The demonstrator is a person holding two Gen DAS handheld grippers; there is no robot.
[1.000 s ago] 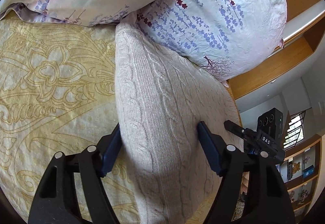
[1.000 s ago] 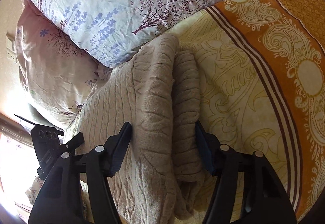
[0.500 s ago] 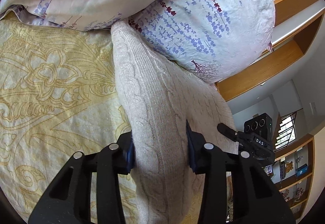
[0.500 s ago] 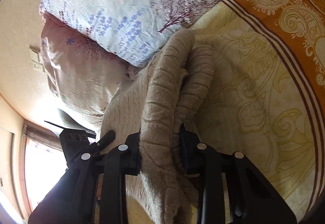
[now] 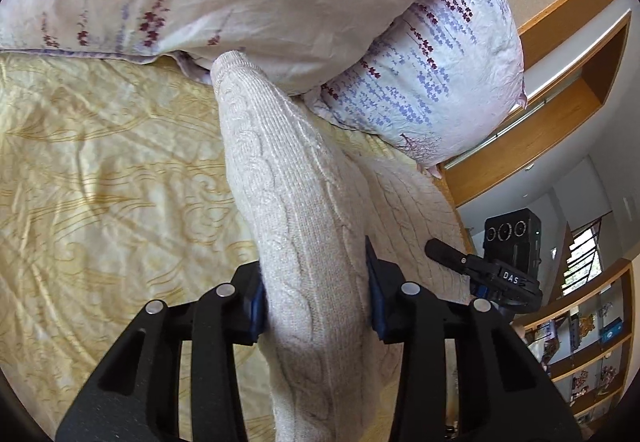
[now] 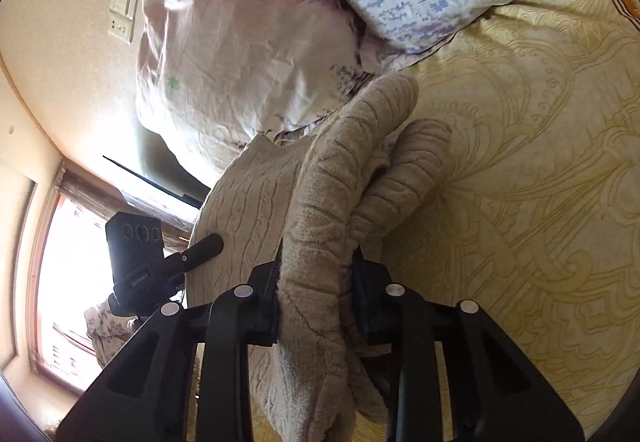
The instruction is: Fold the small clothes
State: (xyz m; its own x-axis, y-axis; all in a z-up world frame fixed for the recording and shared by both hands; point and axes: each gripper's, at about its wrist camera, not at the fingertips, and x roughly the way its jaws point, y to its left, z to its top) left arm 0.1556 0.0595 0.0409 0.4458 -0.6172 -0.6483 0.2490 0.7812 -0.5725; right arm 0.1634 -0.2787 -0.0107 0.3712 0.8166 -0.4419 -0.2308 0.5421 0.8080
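Observation:
A cream cable-knit sweater (image 5: 288, 193) lies on the yellow patterned bedspread (image 5: 100, 181), its far end touching the pillows. My left gripper (image 5: 316, 302) is shut on a bunched fold of the sweater, which is raised off the bed. In the right wrist view the same sweater (image 6: 320, 209) looks beige. My right gripper (image 6: 316, 282) is shut on another thick fold of it, with a rolled sleeve beside it. Each gripper shows in the other's view, the right gripper (image 5: 500, 266) and the left gripper (image 6: 160, 262).
Two floral pillows (image 5: 432, 73) press against the sweater's far end and also show in the right wrist view (image 6: 248, 29). A wooden headboard (image 5: 560, 53) and shelves (image 5: 592, 342) stand at the right. A bright window (image 6: 60, 262) and wall socket (image 6: 122, 11) are at the left.
Both grippers closed on folds of the sweater, from open a second ago. They have lifted the cloth and the cameras have tilted up towards the pillows.

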